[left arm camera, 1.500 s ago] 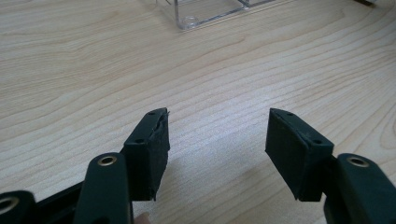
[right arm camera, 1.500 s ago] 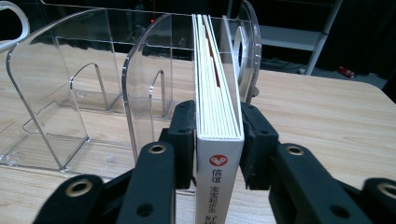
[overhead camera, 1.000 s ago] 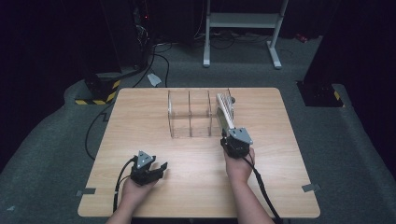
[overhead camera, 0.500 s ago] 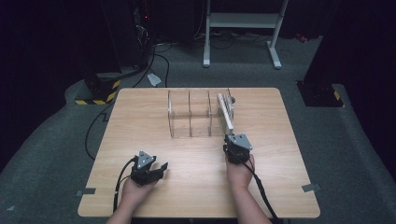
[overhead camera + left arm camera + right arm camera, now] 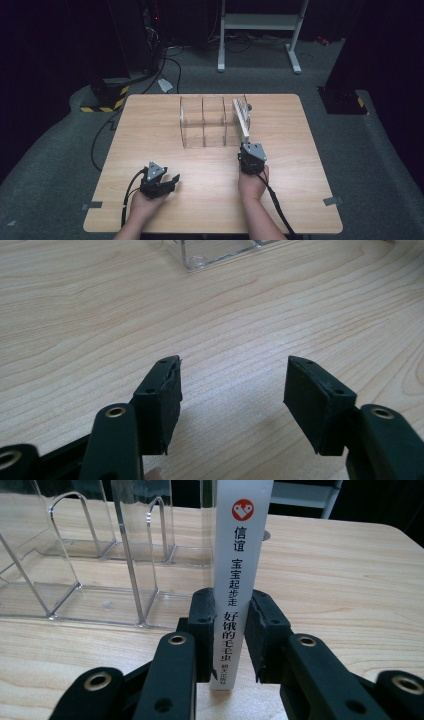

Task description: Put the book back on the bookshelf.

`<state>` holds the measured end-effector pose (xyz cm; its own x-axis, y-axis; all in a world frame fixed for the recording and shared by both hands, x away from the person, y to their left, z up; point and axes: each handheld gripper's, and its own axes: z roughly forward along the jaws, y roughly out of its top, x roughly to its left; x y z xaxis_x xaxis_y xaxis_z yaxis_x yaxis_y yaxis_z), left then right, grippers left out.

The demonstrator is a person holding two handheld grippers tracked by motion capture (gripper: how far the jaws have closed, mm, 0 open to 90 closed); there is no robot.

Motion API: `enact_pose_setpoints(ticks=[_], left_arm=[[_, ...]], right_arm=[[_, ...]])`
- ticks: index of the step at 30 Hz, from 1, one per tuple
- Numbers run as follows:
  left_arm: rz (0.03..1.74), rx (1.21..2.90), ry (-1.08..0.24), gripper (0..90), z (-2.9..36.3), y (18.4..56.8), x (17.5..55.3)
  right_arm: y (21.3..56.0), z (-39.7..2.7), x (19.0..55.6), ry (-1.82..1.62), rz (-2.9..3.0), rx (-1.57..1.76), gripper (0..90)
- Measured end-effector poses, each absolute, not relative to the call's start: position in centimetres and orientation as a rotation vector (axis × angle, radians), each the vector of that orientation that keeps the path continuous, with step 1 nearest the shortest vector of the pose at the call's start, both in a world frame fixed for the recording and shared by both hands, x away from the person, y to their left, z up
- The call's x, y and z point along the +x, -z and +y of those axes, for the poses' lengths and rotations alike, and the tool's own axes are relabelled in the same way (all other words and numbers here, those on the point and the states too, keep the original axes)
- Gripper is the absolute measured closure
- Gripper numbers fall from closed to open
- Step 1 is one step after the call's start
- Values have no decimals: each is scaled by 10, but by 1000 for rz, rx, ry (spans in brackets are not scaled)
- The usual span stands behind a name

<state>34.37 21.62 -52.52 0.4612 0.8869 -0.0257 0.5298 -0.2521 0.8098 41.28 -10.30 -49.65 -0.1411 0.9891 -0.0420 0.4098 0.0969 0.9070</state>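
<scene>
Clear acrylic dividers of a rack [image 5: 212, 122] stand mid-desk [image 5: 150, 125] as a person works a thin white book [image 5: 241, 580] at the rack's right end. The book stands upright, spine toward the right hand-held gripper [image 5: 230, 635], in or just beside the rack's rightmost slot; which of the two is hard to tell. In the high view it runs from the rack's far edge toward the right hand-held gripper [image 5: 251, 157].

The risks, as they look from here: the grip sits low on the spine, so the tall book could pivot or tip sideways if moved fast. Its edge could also catch a divider and drag the light rack across the desk, since nothing steadies the rack. A glossy spine between flat pads may slip if the pull turns.

The right hand-held gripper's jaws have just been closing and now stand narrow, pads [image 5: 202, 630] pressed on either side of the spine, holding the book near its bottom end.

The left hand-held gripper [image 5: 159, 181] rests near the desk's front left, well apart from the rack. Its jaws stand about half apart in the left gripper view [image 5: 232, 400], with nothing but bare wood between them, and they touch nothing that can be seen.
</scene>
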Motion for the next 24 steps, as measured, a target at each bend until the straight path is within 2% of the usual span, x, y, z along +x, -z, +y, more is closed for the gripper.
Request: enact_pose_setpoints(ticks=[12,20,24], left_arm=[[1182,1925,-571,402,216,525,343],[1183,1925,-571,403,216,525,343],[1180,1927,-568,399,216,525,343]], right_arm=[[493,-100,418,-1024,1640,1426,734],[487,-106,414,-1068,1687,1410,599],[489,-108,407,-1073,1729,1396,560]])
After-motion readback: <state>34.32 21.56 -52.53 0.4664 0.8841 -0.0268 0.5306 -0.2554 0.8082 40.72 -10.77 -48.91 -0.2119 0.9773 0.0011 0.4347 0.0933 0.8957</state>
